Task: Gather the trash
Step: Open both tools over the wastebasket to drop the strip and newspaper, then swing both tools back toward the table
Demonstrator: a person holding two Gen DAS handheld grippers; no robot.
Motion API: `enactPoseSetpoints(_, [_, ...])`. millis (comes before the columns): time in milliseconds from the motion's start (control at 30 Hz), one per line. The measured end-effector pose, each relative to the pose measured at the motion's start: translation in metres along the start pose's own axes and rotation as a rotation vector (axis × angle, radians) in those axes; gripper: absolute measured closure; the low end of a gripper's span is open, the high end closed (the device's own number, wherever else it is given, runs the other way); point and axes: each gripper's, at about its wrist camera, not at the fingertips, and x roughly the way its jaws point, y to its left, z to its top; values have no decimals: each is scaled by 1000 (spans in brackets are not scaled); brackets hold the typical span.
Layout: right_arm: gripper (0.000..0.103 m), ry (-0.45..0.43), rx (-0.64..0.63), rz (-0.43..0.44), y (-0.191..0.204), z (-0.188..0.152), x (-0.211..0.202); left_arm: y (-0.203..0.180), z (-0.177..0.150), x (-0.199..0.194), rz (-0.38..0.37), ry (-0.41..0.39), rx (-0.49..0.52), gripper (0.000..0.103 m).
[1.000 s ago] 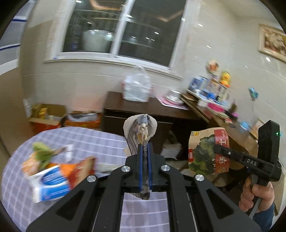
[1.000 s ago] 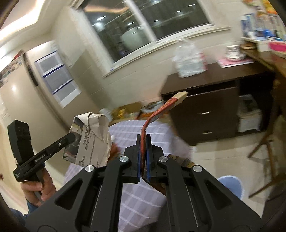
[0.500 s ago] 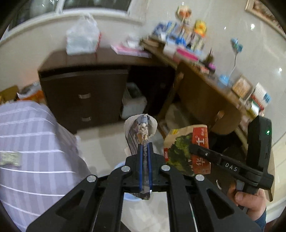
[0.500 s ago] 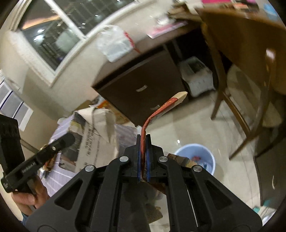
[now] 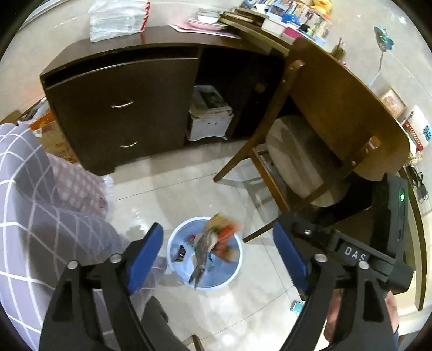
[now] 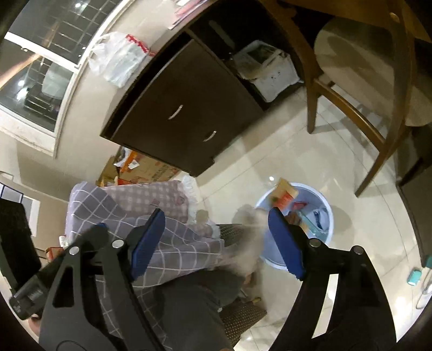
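Observation:
A light blue bin stands on the tiled floor below both grippers. My left gripper hangs above it, jaws opening, nothing between the blue pads. A crumpled newspaper and a red-brown food packet fall, blurred, into the bin. In the right wrist view my right gripper is also opening and empty. Beyond it lie the bin, the packet at its rim and a grey blur of paper. Other wrappers lie inside the bin.
A dark drawer cabinet with a plastic bag on top stands behind the bin. A wooden chair sits to the right, a checked tablecloth to the left. A white box of papers fills the desk recess. A small teal object lies on the floor.
Both grippers swung down from above the table to over the bin and went from shut to open. The newspaper left the left gripper and the packet left the right one.

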Motion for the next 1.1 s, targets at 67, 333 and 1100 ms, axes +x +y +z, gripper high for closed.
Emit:
enactPoseSetpoints(67, [10, -8, 2, -6, 1, -1, -4, 4, 0, -7, 16, -19, -2, 18])
enactPoseSetpoints(333, [6, -71, -35, -71, 25, -10, -29, 7, 0, -62, 87, -133, 17, 8])
enactPoseSetpoints(1100, [6, -165, -406, 90, 230, -47, -80, 76, -51, -249, 249, -469, -31, 6])
